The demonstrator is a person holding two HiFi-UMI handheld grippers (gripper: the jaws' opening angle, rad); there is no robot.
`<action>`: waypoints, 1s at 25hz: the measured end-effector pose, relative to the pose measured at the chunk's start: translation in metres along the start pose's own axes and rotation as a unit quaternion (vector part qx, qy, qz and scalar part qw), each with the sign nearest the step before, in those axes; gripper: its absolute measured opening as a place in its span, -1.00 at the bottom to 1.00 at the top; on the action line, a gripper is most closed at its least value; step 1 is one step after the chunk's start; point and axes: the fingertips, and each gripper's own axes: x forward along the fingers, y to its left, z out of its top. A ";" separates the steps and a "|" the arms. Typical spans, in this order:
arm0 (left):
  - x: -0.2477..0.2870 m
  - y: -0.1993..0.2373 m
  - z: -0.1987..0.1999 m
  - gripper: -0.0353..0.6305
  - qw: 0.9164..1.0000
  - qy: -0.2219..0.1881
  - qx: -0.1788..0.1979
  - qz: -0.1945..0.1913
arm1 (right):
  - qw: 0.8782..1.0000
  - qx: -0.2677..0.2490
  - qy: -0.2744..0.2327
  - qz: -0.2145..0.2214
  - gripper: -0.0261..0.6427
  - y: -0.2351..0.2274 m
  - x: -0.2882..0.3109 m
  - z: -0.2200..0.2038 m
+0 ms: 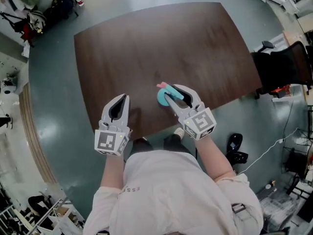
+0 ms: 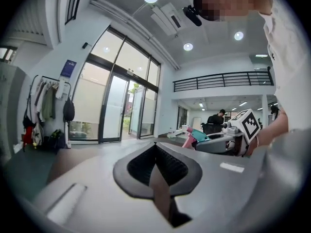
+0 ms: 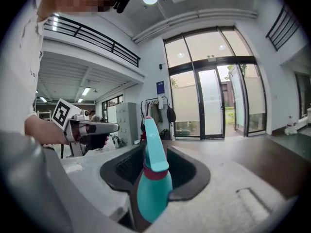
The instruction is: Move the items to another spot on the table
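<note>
We log the move as half done: right tongs point(image 1: 173, 93) clamp the teal spray bottle point(image 3: 151, 193), apparently held clear of the surface point(image 1: 146, 43) above its near edge, not yet set down; left tongs point(image 2: 156, 148) are closed on nothing.

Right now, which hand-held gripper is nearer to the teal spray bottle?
Right. The right hand-held gripper has the teal spray bottle clamped between its jaws; the left hand-held gripper is apart from it, off to its left, jaws together and empty.
</note>
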 end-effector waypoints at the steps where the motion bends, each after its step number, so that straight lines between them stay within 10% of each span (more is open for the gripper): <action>1: 0.015 -0.018 0.003 -0.84 1.000 -0.003 -0.001 -0.015 | 1.000 0.003 0.000 -0.012 -0.52 -0.015 -0.018 -0.002; 14: 0.160 -0.229 -0.007 -0.84 0.990 0.002 0.024 -0.137 | 0.991 0.027 -0.001 -0.135 -0.52 -0.181 -0.228 -0.043; 25: 0.253 -0.372 -0.029 -0.84 0.963 0.030 0.013 -0.269 | 0.961 0.048 0.024 -0.270 -0.52 -0.271 -0.366 -0.078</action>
